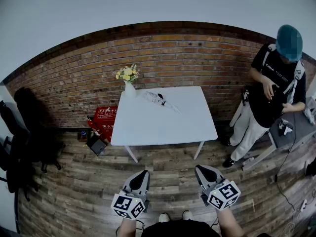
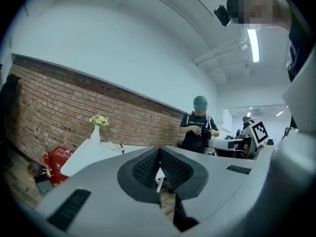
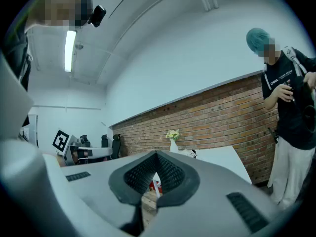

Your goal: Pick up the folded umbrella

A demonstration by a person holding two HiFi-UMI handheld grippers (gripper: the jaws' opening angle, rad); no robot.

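The folded umbrella (image 1: 161, 100), pale with a dark handle end, lies on the far half of the white table (image 1: 182, 122). It also shows small on the tabletop in the left gripper view as the umbrella (image 2: 117, 146) and in the right gripper view as the umbrella (image 3: 192, 153). Both grippers hang well short of the table, over the wooden floor. My left gripper (image 1: 143, 173) (image 2: 159, 149) has its jaws together with nothing in them. My right gripper (image 1: 201, 168) (image 3: 156, 153) looks the same, jaws meeting at the tip and empty.
A white vase of yellow flowers (image 1: 128, 82) stands at the table's far left corner. A red box (image 1: 104, 118) and a dark case (image 1: 96, 144) sit on the floor left of the table. A person (image 1: 269, 93) stands to the right by a grey side table (image 1: 291, 132). Black chairs (image 1: 15, 147) line the left.
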